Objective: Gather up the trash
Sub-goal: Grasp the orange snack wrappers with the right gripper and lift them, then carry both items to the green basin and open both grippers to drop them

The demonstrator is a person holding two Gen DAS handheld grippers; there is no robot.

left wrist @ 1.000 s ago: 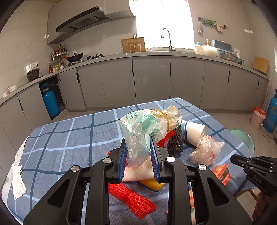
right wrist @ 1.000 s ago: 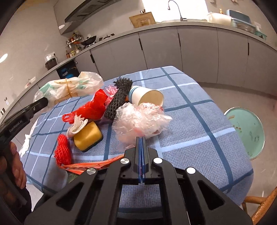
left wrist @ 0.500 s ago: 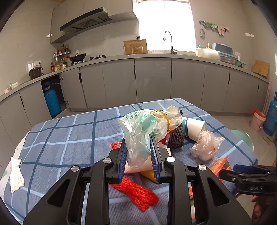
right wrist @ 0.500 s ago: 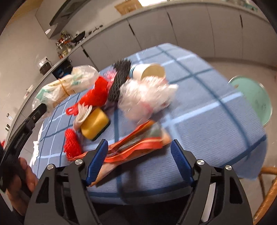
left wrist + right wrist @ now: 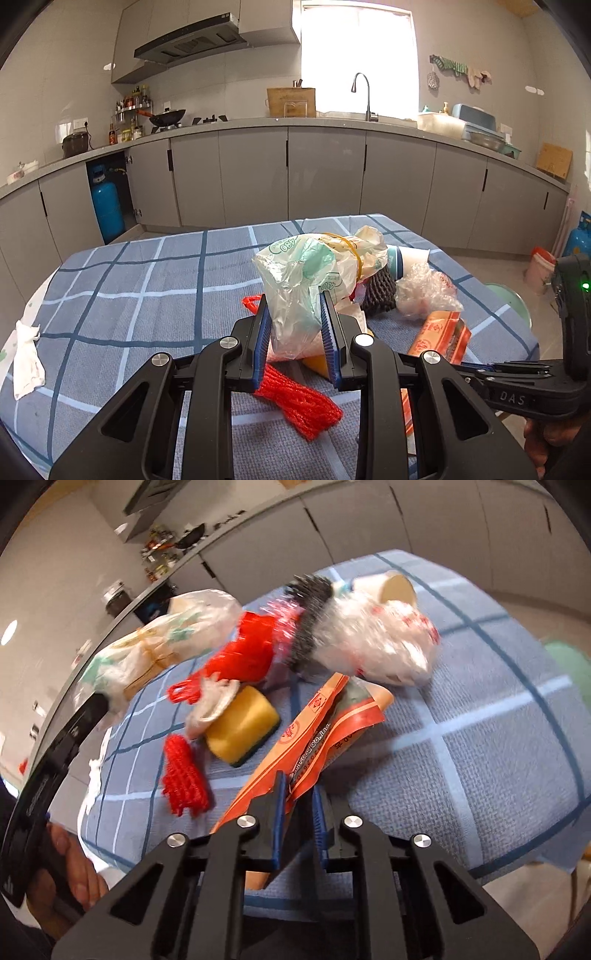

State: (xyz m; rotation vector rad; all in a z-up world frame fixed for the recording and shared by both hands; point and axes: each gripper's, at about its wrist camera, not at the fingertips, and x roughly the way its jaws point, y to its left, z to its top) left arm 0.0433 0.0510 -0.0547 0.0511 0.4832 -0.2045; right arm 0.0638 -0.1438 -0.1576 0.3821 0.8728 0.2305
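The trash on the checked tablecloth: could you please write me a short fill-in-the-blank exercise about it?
1. The left tongs are shut on a crumpled plastic ____.
2. The right tongs are closing around the ____ wrapper.
3. The paper cup lies on its ____.
4. Beside the red net lies a ____ sponge.

Missing words: bag; orange; side; yellow
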